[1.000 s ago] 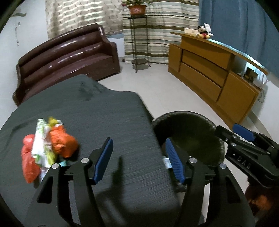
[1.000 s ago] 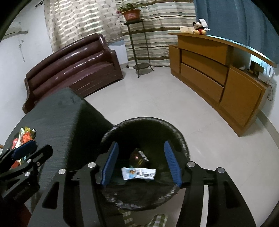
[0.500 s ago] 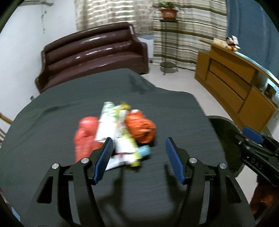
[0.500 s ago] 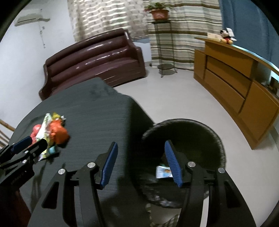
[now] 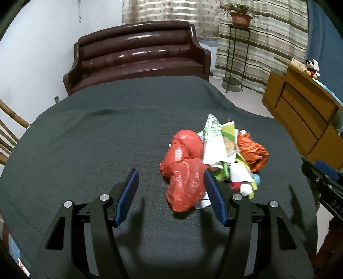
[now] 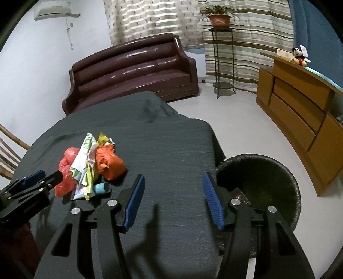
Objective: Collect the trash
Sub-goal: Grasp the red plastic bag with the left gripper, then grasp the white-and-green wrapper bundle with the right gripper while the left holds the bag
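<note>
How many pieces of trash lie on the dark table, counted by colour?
Red plastic bag: 1
Orange plastic bag: 1
Green and white wrappers: at least 2, overlapping, exact count unclear
Light blue small item: 1
Total: at least 5

A dark brown sofa (image 5: 139, 55) stands against a white wall (image 5: 38, 47), just behind a table under a dark cloth (image 5: 96, 133). Striped curtains (image 6: 246, 32) hang at the back, with a potted plant (image 6: 218, 18) on a thin metal stand (image 6: 223, 64) in front of them. On the right a wooden cabinet (image 6: 300, 103) bears a plush mouse (image 6: 300, 55). The floor (image 6: 246, 120) is pale and glossy. An air conditioner (image 6: 55, 12) sits high on the wall. A wooden chair (image 5: 8, 137) shows at the left edge.
</note>
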The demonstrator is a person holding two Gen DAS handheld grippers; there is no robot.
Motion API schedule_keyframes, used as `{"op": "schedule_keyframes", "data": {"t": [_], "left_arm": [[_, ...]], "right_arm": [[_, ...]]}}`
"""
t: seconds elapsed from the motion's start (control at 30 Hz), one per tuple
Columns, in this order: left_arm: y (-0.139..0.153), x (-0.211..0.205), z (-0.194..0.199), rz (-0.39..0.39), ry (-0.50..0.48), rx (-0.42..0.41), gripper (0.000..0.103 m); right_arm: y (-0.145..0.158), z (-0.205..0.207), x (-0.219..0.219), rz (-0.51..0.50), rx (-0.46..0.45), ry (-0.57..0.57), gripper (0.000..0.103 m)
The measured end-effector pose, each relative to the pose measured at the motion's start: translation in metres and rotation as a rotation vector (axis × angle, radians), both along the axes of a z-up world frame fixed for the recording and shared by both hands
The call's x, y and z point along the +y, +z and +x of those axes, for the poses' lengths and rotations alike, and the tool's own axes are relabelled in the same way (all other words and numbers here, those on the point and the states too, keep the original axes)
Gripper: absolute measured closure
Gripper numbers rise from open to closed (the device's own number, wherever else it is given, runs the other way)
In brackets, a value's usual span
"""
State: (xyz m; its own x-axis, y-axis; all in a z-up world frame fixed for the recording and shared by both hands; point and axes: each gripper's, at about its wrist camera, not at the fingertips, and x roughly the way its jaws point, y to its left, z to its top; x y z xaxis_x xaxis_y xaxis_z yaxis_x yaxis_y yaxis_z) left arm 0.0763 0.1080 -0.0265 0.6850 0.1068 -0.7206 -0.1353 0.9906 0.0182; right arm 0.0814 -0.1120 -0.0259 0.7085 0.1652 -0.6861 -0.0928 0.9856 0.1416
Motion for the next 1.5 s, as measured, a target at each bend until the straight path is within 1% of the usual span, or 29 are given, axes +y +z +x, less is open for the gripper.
{"op": "schedule_keyframes", "data": {"t": [0.23,0.43,0.47,0.5,0.53,0.6,0.7,0.77,1.03,1.37,1.43,1.5], "left_arm": [[-0.008,0.007,0.017,-0.038,-0.026,0.026,0.042],[-0.015,0.014,0.027,-0.051,-0.047,0.037,0.041],[-0.016,0.015,0.027,-0.055,-0.051,0.039,0.044],[-0.017,0.015,0.028,-0.058,-0.055,0.040,0.051],[-0.018,0.016,0.027,-0.059,-0.061,0.040,0.055],[-0.019,0.018,0.028,-0.063,-0.082,0.044,0.070],[-0.020,0.017,0.026,-0.065,-0.106,0.034,0.080],[-0.019,0.017,0.023,-0.056,-0.114,0.023,0.082],[-0.014,0.028,0.010,-0.052,-0.101,0.003,0.085],[-0.007,0.055,-0.002,-0.030,-0.041,-0.013,0.085],[-0.007,0.061,-0.005,-0.027,-0.027,-0.016,0.085],[-0.006,0.065,-0.005,-0.022,-0.017,-0.018,0.085]], "right_arm": [[0.000,0.003,0.010,-0.014,0.008,0.006,0.048],[-0.002,0.008,0.020,-0.024,0.018,0.015,0.048],[-0.002,0.009,0.022,-0.025,0.019,0.016,0.048],[-0.003,0.010,0.023,-0.027,0.021,0.017,0.048],[-0.003,0.012,0.024,-0.028,0.022,0.018,0.048],[-0.003,0.013,0.026,-0.030,0.024,0.020,0.047],[-0.005,0.015,0.028,-0.030,0.028,0.025,0.047],[-0.005,0.016,0.031,-0.032,0.030,0.032,0.047],[-0.004,0.019,0.044,-0.037,0.026,0.065,0.048],[0.000,0.018,0.066,-0.043,0.013,0.115,0.048],[0.002,0.018,0.070,-0.047,0.007,0.127,0.049],[0.002,0.019,0.076,-0.050,0.008,0.142,0.053]]}}
